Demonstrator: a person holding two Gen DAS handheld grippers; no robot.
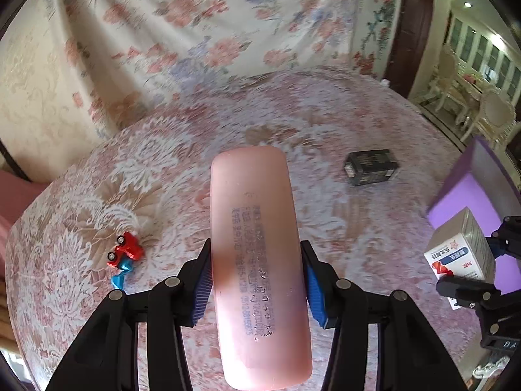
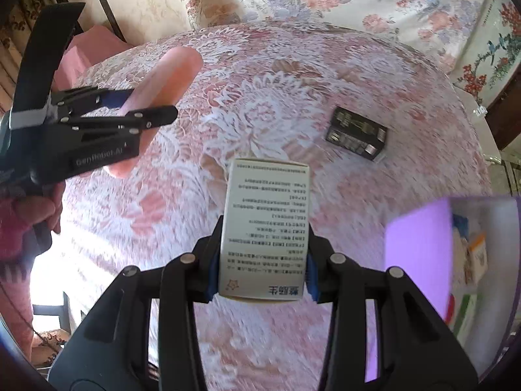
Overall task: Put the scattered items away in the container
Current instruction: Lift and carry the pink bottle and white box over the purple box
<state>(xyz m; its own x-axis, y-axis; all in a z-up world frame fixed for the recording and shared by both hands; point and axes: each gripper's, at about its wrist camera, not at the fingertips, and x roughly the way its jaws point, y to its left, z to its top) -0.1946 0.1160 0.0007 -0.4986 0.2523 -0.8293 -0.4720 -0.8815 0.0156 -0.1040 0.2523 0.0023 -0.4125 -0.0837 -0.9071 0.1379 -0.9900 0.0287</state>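
Note:
My left gripper [image 1: 255,288] is shut on a long pink case [image 1: 257,260] with printed text, held above the table; it also shows in the right wrist view [image 2: 162,88]. My right gripper [image 2: 262,267] is shut on a white medicine box [image 2: 265,228] above the table; in the left wrist view this box [image 1: 459,244] hangs by the purple container [image 1: 469,195]. The container [image 2: 420,254] sits at the right and holds several small boxes. A black box [image 1: 371,166] [image 2: 356,132] and a red and blue toy car [image 1: 125,254] lie on the table.
The round table [image 1: 342,114] has a pink and white floral lace cloth. A floral fabric backdrop [image 1: 211,26] hangs behind it. Cream chairs [image 1: 488,110] stand at the far right. A dark wooden post [image 1: 416,26] rises behind the table's right side.

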